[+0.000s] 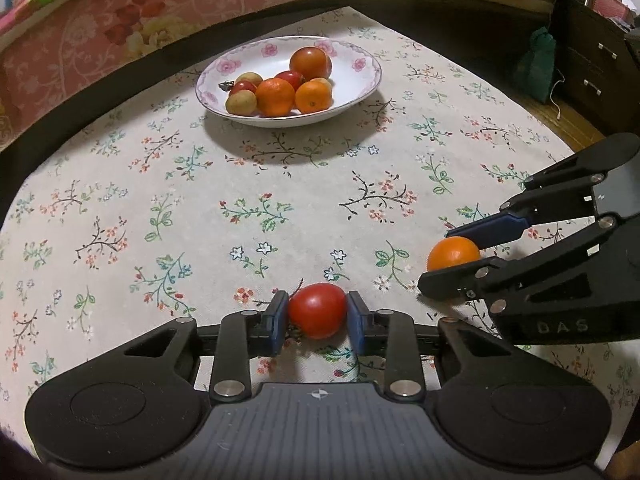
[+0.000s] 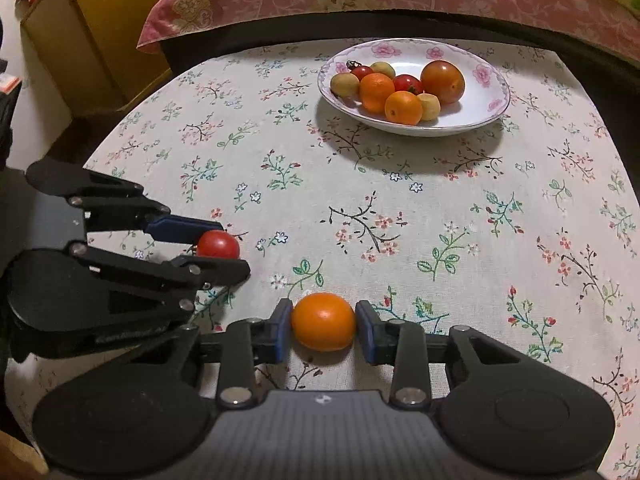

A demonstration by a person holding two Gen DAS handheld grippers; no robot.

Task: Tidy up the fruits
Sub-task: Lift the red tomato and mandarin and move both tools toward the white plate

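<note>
A small red tomato [image 1: 317, 310] rests on the flowered tablecloth, and my left gripper [image 1: 317, 313] is shut on it, both blue pads pressed to its sides. In the right wrist view the same tomato [image 2: 218, 245] shows at the left inside the left gripper [image 2: 216, 246]. My right gripper [image 2: 323, 322] is shut on a small orange [image 2: 323, 321] that sits on the cloth; this orange [image 1: 453, 253] and the right gripper [image 1: 448, 258] show at the right of the left wrist view. A white flower-rimmed plate [image 1: 360, 65] at the far side holds several oranges, tomatoes and small yellow fruits.
The round table [image 2: 440, 220] carries a floral cloth. Behind it runs a bed with a pink flowered quilt [image 1: 100, 40]. A dark drawer cabinet [image 1: 592, 72] stands at the right, a yellow wooden cabinet [image 2: 100, 32] at the left.
</note>
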